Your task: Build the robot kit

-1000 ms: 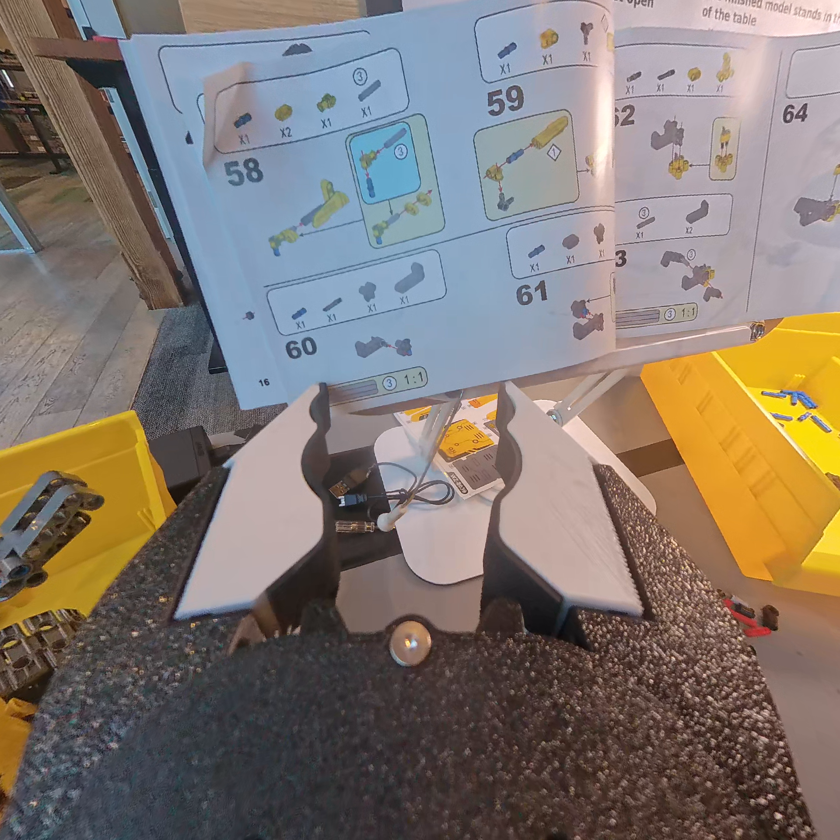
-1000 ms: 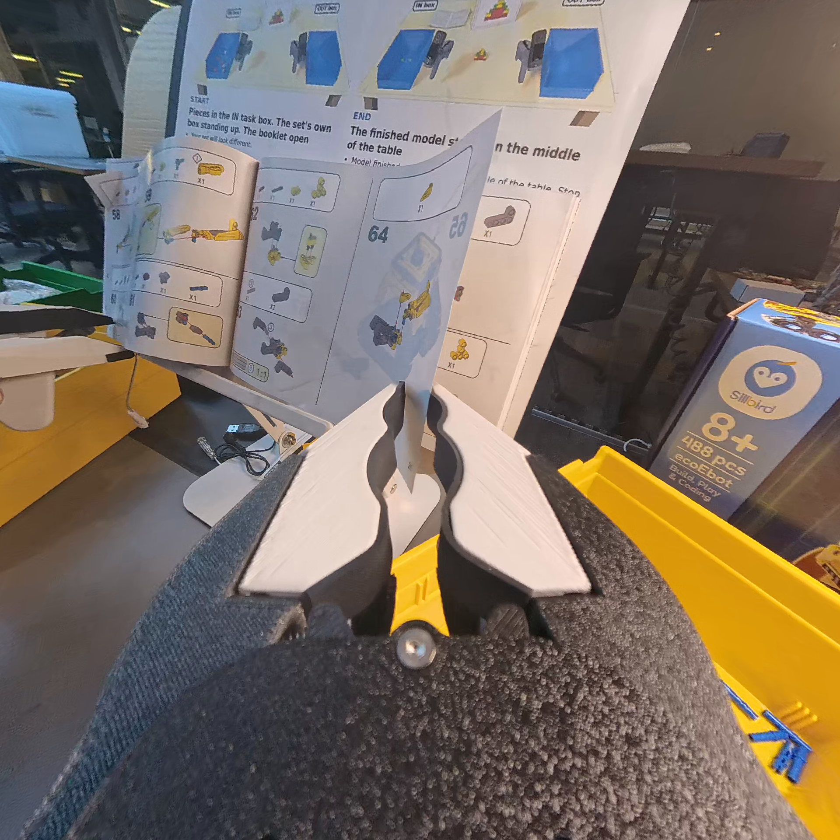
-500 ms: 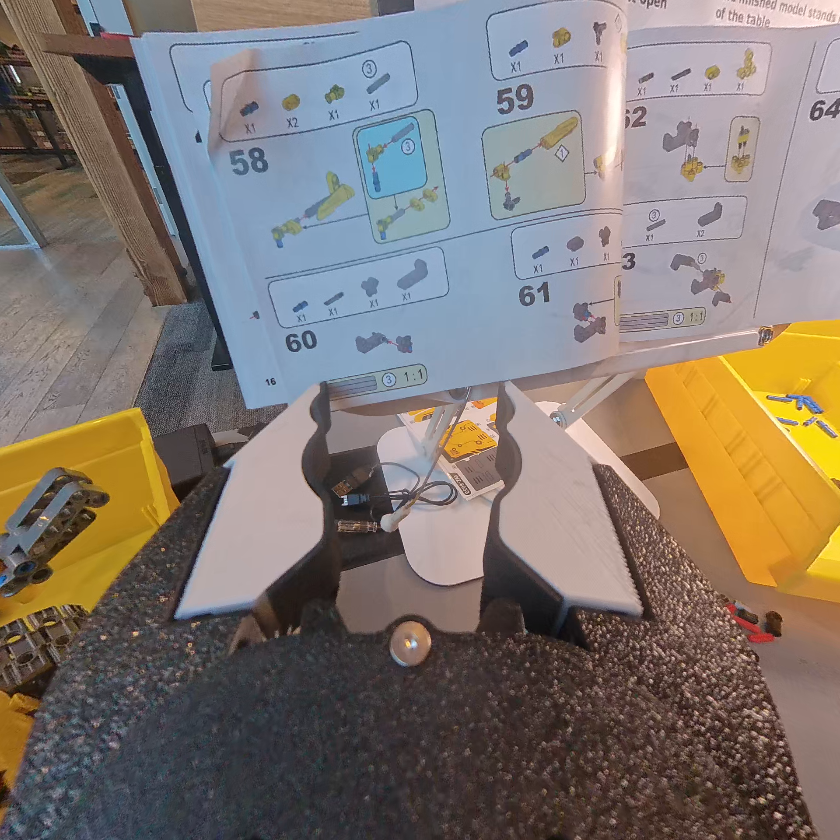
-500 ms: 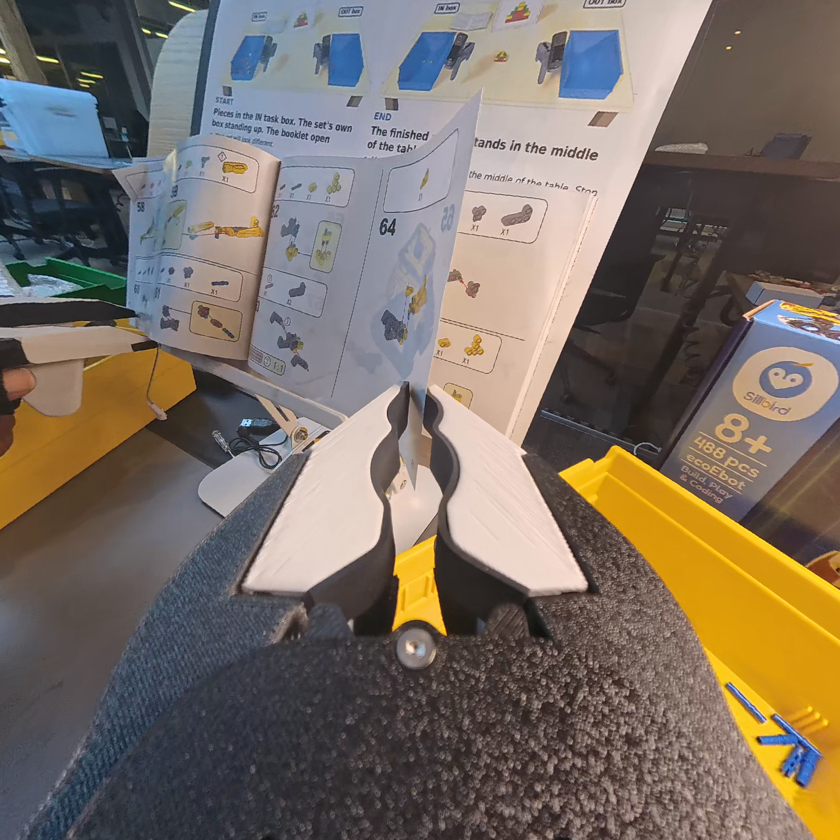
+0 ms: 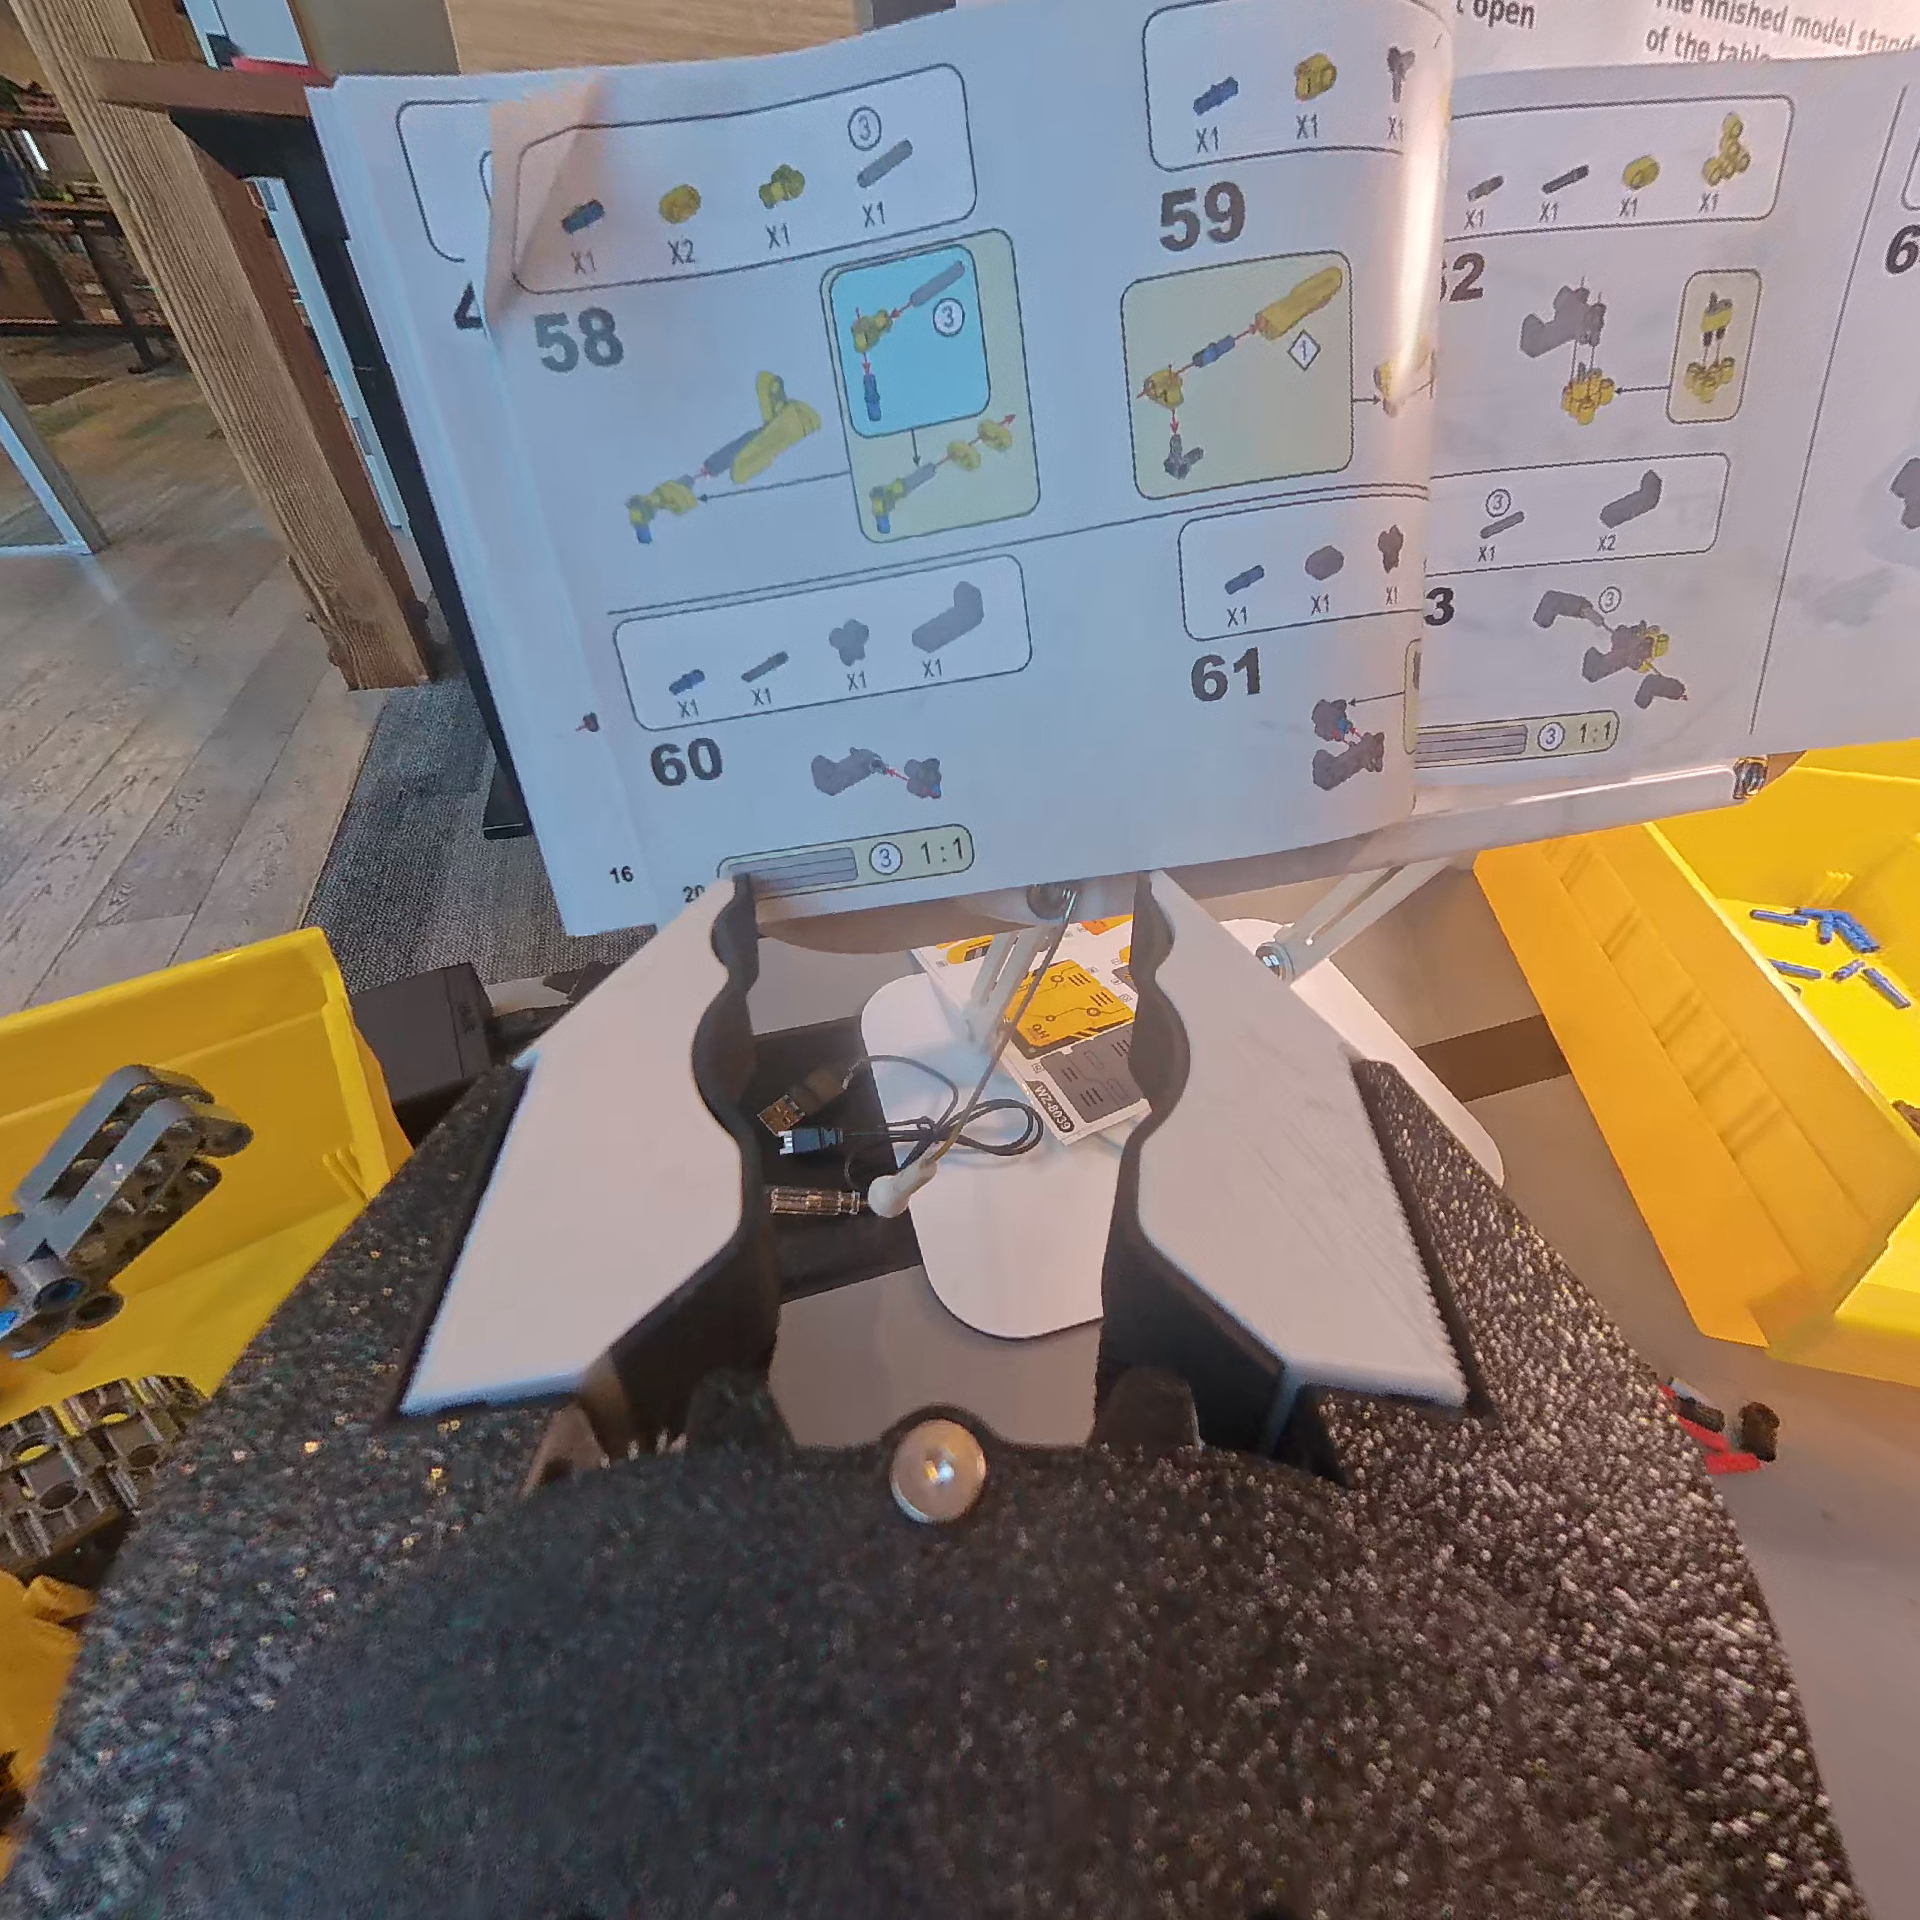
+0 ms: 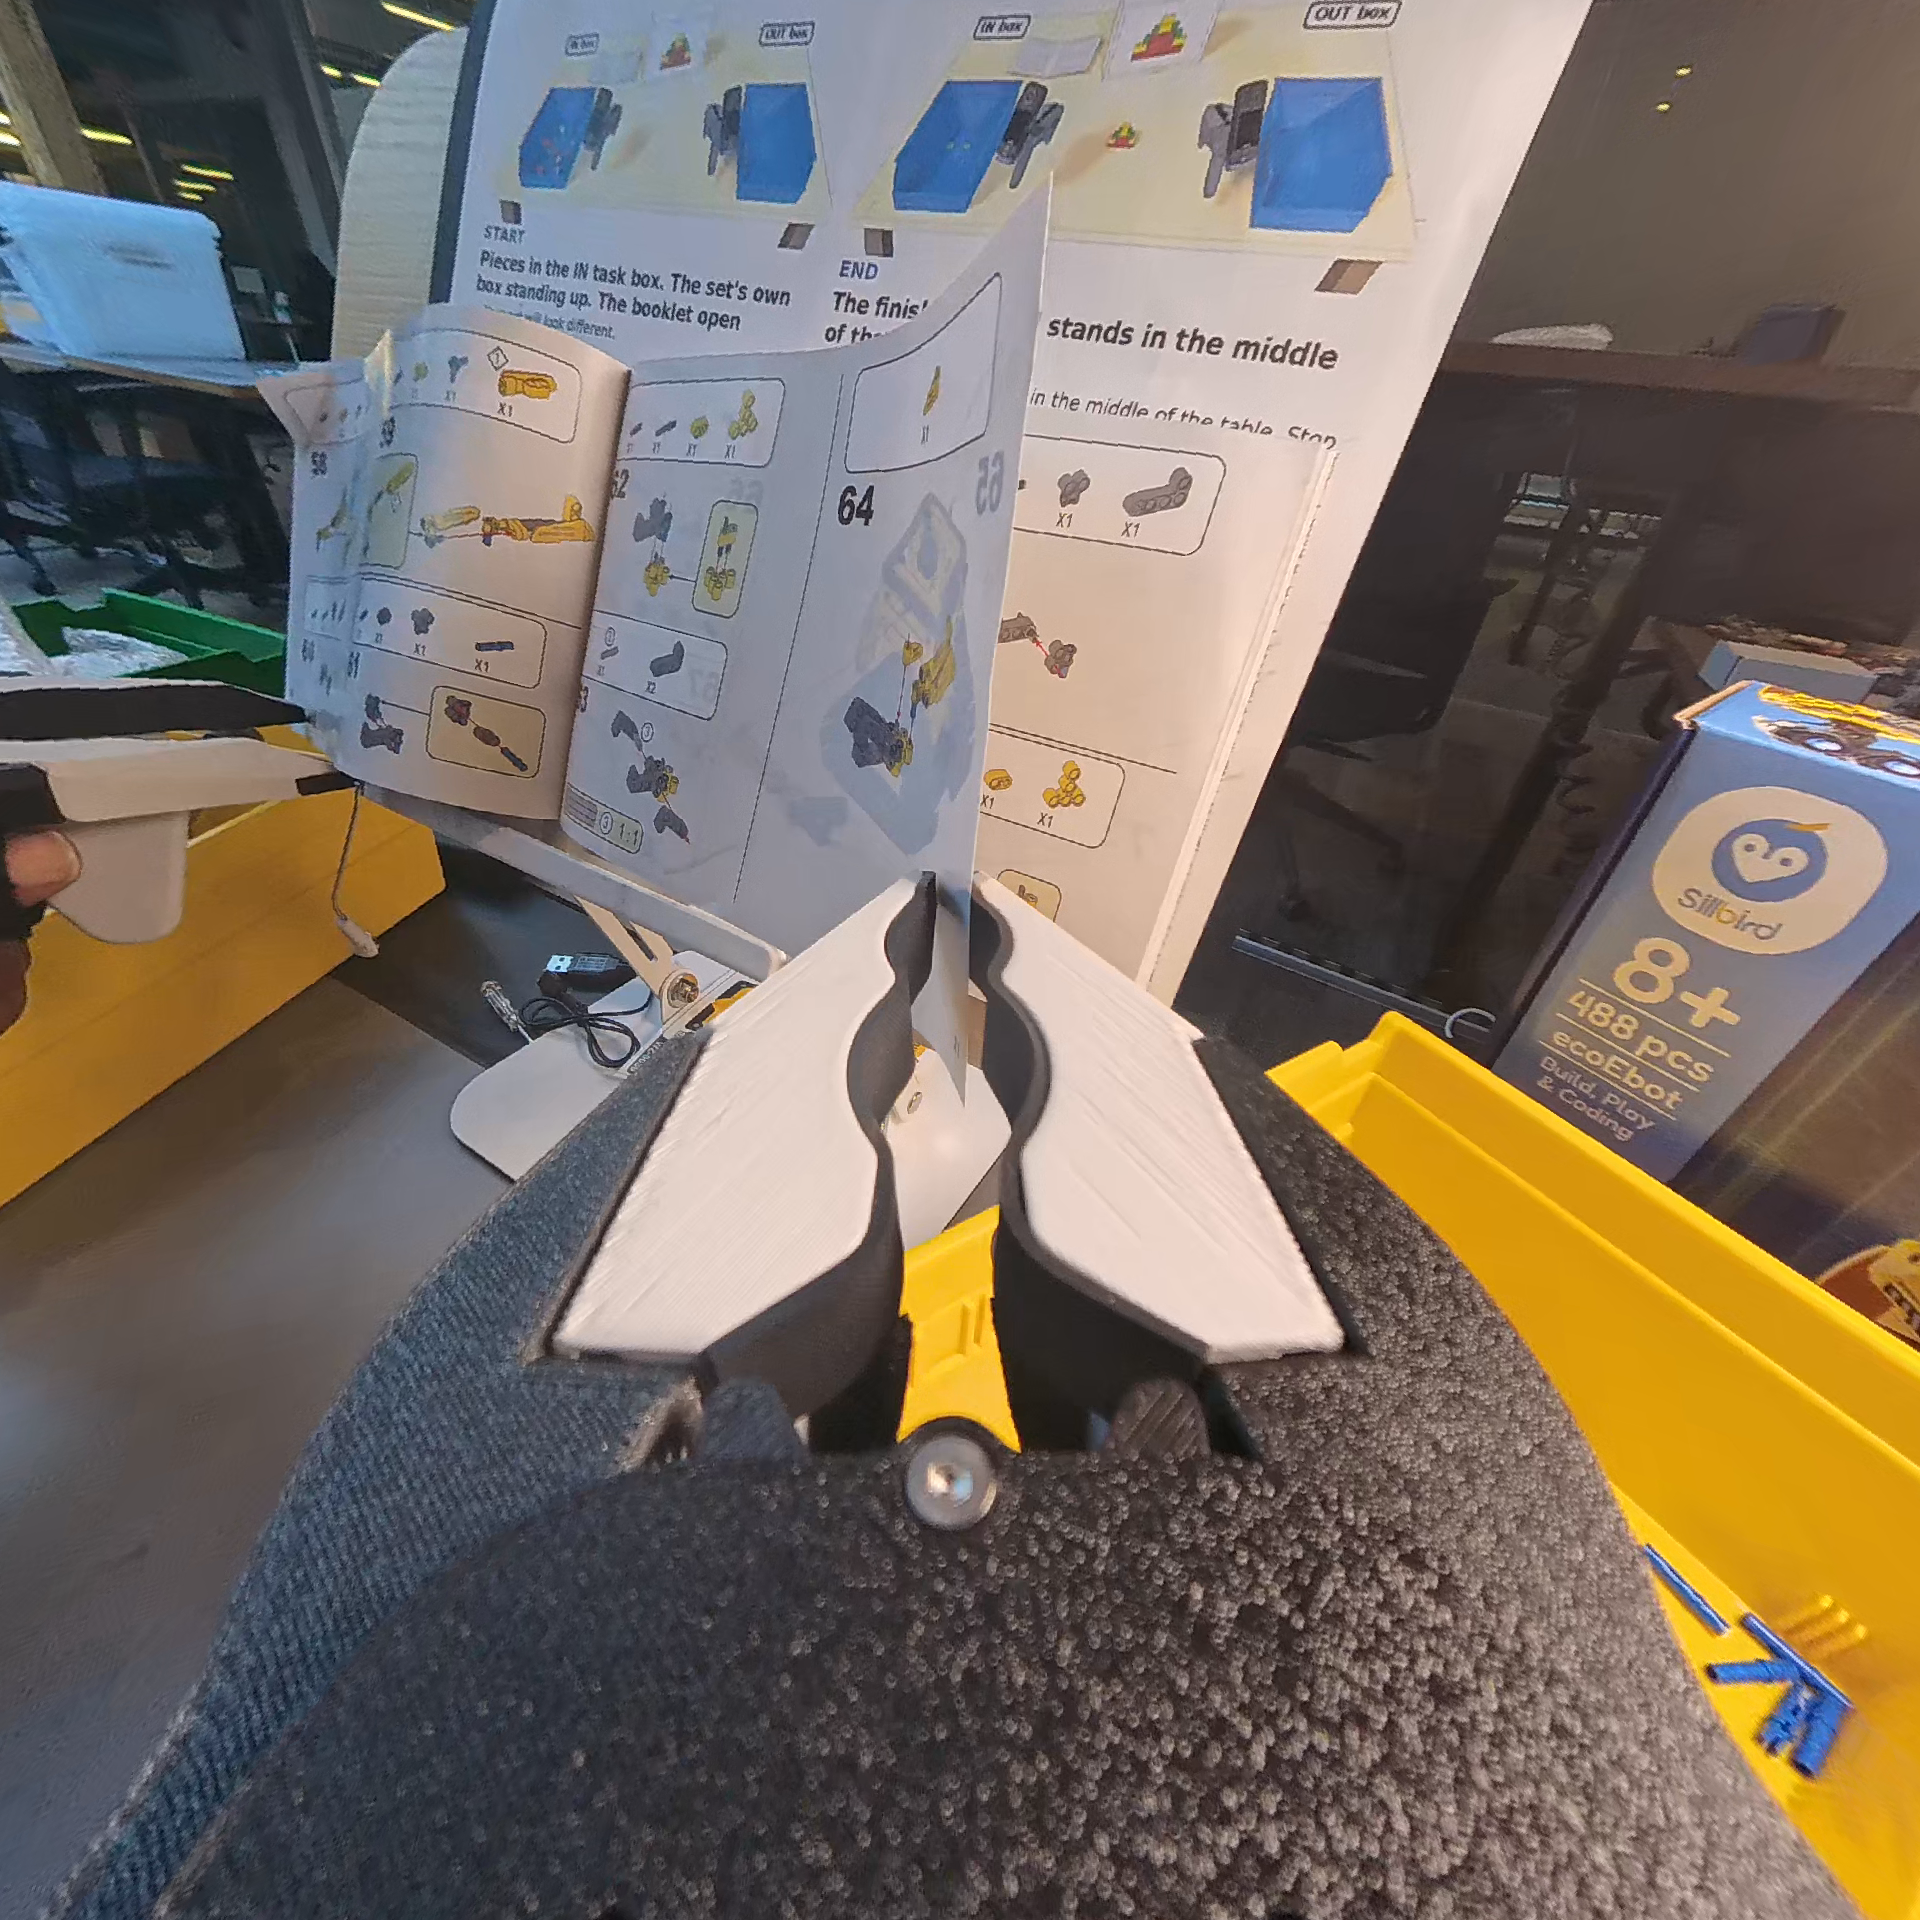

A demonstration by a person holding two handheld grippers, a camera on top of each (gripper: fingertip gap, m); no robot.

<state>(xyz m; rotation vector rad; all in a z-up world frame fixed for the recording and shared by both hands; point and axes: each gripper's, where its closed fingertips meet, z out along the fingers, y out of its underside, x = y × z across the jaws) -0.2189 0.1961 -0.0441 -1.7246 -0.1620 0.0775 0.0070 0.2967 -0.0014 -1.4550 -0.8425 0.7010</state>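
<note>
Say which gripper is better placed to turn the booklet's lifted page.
Right. The right gripper is already shut on the lifted white paper page's lower edge; the left gripper is open below the booklet's left pages.

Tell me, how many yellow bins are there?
2. The left yellow bin holds grey pieces; the right yellow bin holds blue pins. Others may be out of view.

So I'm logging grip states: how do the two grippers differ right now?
The left gripper has its jaws wide apart, holding nothing, just below the booklet; the right gripper has its jaws closed on a lifted booklet page. Both share white fingers and point at the booklet on its stand.
</note>
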